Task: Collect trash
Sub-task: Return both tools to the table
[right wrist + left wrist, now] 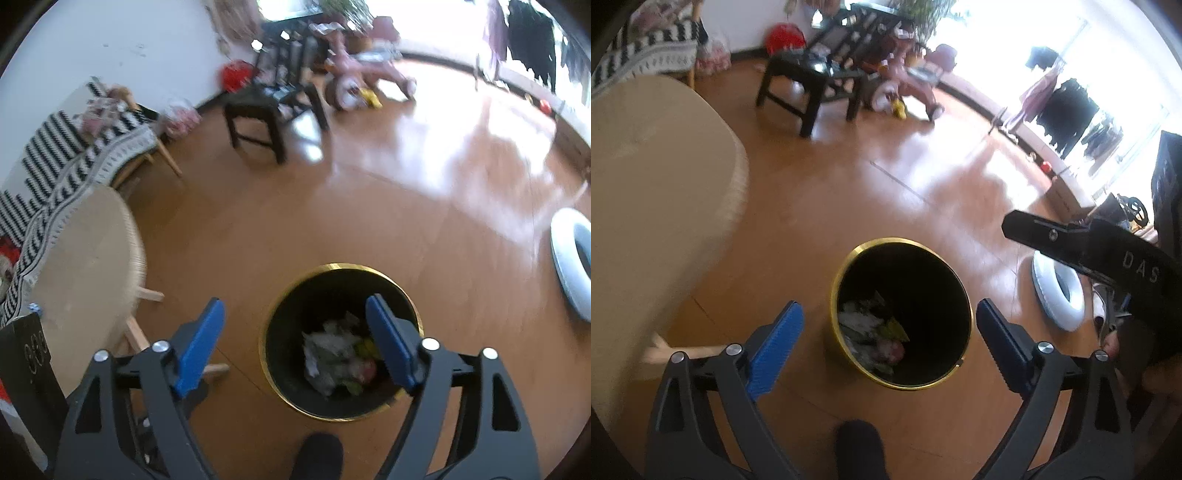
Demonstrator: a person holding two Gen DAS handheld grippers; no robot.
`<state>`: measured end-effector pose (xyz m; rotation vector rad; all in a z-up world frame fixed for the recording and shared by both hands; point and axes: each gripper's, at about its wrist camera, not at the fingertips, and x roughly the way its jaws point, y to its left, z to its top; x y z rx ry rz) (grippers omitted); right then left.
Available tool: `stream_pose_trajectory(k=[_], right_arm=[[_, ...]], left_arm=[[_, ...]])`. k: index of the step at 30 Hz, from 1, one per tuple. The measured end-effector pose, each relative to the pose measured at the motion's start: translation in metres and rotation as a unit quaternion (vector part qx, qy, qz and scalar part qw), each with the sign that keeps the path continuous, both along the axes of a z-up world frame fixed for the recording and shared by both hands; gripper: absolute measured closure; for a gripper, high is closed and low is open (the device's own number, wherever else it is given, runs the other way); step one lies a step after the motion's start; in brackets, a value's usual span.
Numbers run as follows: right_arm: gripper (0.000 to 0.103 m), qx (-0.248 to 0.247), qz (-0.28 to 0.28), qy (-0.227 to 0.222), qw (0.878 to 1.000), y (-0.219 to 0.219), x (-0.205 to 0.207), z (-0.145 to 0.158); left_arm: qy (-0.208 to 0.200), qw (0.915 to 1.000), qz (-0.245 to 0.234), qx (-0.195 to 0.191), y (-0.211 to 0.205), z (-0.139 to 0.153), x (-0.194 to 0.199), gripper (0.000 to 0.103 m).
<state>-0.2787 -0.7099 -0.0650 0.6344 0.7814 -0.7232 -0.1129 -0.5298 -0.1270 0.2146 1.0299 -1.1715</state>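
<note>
Where glossy wood floor [812, 206] spreads, gold-rimmed trash bin [900, 317] holding crumpled trash [332, 354], both hand-held grippers [889, 339] [295, 343] spread, empty

Bin [849, 273]: shiny gold metal rim, matt black inside, crumpled paper [332, 343]. Floor [812, 206] glossy wood-look. Fingers [775, 347]: ribbed blue plastic pads.

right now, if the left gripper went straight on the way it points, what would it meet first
Probably the open mouth of the trash bin: the left gripper, open and empty, frames it. It would then reach the crumpled trash inside, though depth is unclear.
</note>
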Motion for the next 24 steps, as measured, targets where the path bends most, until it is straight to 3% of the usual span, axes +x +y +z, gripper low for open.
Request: stream_pose_trajectory(k=[5,10,18,24], right_arm=[[0.019,-0.014,0.052,-0.025,0.998,0.041,0.042,0.024],[0.018,-0.022,0.118,-0.032,0.992,0.092,0.098,0.038],[0.018,-0.026,0.214,-0.040,0.976,0.183,0.189,0.052],[0.018,-0.031,0.283,-0.039,0.958,0.255,0.249,0.055]], left_arm=[[-0.071,0.9971,0.028,-0.006,0.052,0.032,0.024,0.009],[-0.130,0.9881,0.081,-0.006,0.120,0.066,0.061,0.009],[-0.161,0.9680,0.191,0.014,0.243,0.093,0.129,0.009],[-0.177,0.9459,0.270,0.034,0.342,0.096,0.166,0.009]])
